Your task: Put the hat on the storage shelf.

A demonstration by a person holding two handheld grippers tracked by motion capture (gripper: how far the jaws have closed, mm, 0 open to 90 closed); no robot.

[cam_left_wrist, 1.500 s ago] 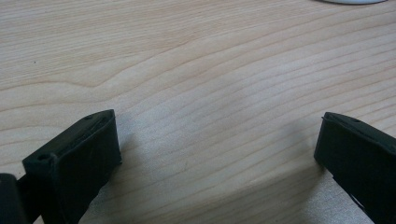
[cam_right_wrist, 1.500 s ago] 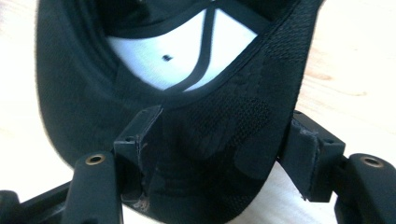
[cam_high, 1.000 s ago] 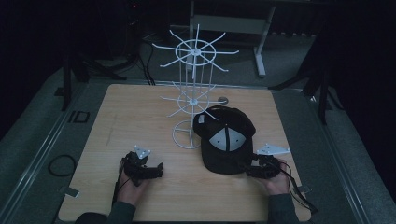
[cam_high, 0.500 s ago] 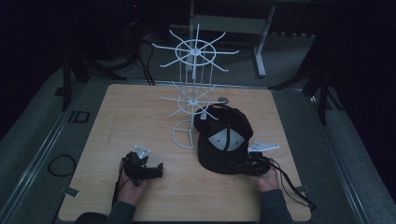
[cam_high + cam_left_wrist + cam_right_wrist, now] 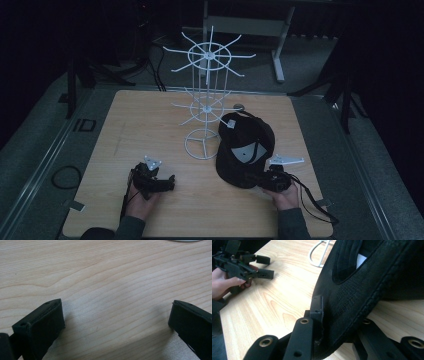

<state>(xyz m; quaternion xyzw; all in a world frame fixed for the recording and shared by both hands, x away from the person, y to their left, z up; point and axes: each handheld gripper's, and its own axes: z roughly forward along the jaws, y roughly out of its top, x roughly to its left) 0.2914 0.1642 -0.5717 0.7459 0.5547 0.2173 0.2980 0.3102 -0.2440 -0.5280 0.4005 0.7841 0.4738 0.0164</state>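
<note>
Cap (image 5: 246,150) upside down, brim toward person, pinched by right hand-held gripper (image 5: 261,181), left hand-held gripper (image 5: 169,182) spread.

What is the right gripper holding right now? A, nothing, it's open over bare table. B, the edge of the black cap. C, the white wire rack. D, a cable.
B: in the right gripper view the right gripper is shut on the edge of the cap, away from the rack.
</note>
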